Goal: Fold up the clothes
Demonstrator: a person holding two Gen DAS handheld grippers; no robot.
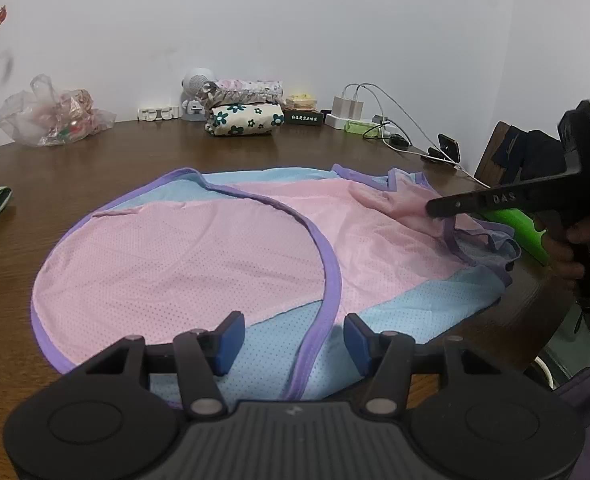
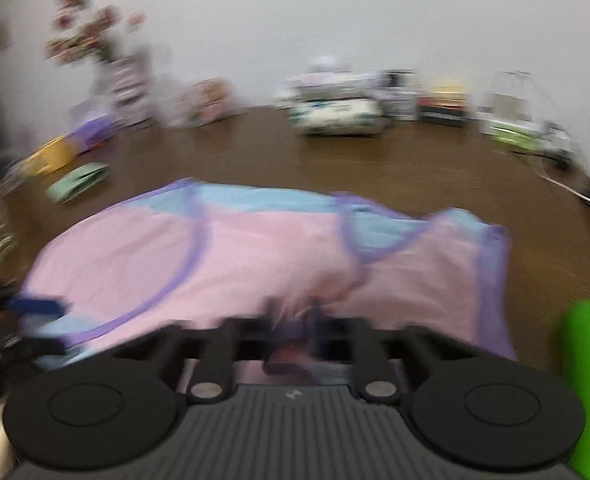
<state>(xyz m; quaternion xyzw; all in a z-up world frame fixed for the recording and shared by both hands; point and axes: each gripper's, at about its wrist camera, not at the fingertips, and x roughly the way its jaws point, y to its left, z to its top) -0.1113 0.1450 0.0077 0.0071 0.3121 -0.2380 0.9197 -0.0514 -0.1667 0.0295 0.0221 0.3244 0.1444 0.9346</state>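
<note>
Garment, a pink-and-blue mesh vest with purple trim (image 1: 199,256), lies flat mid brown wooden table (image 1: 95,160). My left gripper (image 1: 291,340) gapes over its near hem; right gripper (image 2: 295,316) clenched on bunched fabric near table's right edge.

Only thing I can actually read is "DAS" on the right gripper (image 1: 435,209); the dark box's (image 1: 303,117) label is too small.

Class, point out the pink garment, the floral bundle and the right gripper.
pink garment (image 1: 183,256), left wrist view, pink mesh panel.
floral bundle (image 1: 245,119), left wrist view, its front face.
right gripper (image 1: 435,209), left wrist view, tip pinching fabric.
</note>
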